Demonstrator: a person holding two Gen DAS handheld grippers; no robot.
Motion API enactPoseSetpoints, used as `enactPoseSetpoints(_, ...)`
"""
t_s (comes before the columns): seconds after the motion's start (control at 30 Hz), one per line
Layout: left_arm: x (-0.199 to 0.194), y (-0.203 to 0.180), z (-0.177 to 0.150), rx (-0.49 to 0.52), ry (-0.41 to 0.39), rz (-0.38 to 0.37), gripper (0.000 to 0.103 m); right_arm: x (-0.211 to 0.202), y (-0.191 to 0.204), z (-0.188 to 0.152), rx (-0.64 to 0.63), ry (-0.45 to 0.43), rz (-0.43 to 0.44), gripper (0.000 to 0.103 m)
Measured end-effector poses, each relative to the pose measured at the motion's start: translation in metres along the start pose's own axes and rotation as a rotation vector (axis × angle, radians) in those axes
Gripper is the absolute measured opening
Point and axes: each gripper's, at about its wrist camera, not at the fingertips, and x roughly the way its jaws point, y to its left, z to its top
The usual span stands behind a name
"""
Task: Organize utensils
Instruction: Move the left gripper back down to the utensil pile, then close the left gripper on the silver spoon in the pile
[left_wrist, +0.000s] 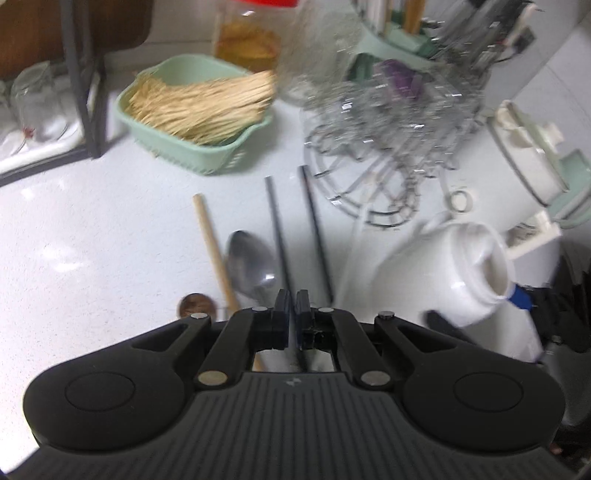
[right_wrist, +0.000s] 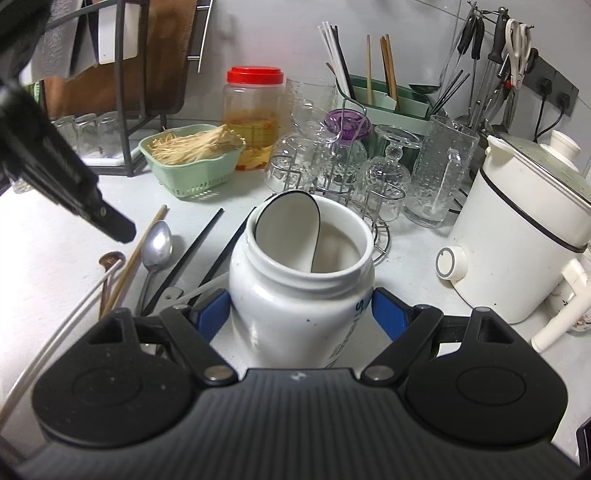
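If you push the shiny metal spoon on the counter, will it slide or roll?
The metal spoon would probably slide or spin, since it lies flat on the smooth white counter. It looks stiff, so it shouldn't bend. Its thin, glossy handle may be slippery to pinch.

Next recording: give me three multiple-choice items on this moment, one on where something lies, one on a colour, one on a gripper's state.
1. Where does the metal spoon lie?
A. inside the jar
B. on the counter, between the wooden chopstick and the black chopsticks
C. in the green basket

2. What colour is the plastic jar's lid?
A. red
B. blue
C. black

3. What is the right gripper doing?
A. hanging open over the counter
B. holding a chopstick
C. clamped on the white jar

Answers: 1 B, it lies flat among the loose utensils. 2 A, the cap is bright red. 3 C, blue pads press both jar sides.
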Motion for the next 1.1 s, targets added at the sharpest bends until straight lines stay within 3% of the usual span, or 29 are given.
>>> enactPoseSetpoints(0.2,0.023,0.024,0.010,0.010,-0.017,0.034,0.006,0.000,0.002,0.000,0.005,0.000,-0.011,0.086)
enactPoseSetpoints(0.7,0.056,0.033,0.038,0.117,-0.036,-0.035,0.007,0.000,0.005,0.000,0.009,0.003,-0.035,0.086)
enactPoseSetpoints(0.97,0.060,0.037,0.045,0.122,-0.034,-0.039,0.007,0.001,0.006,0.000,0.006,0.006,-0.041,0.086)
enactPoseSetpoints(1.1,0.053,0.039,0.046,0.132,-0.068,-0.041,0.041,0.001,0.007,-0.001,0.005,0.007,-0.042,0.086)
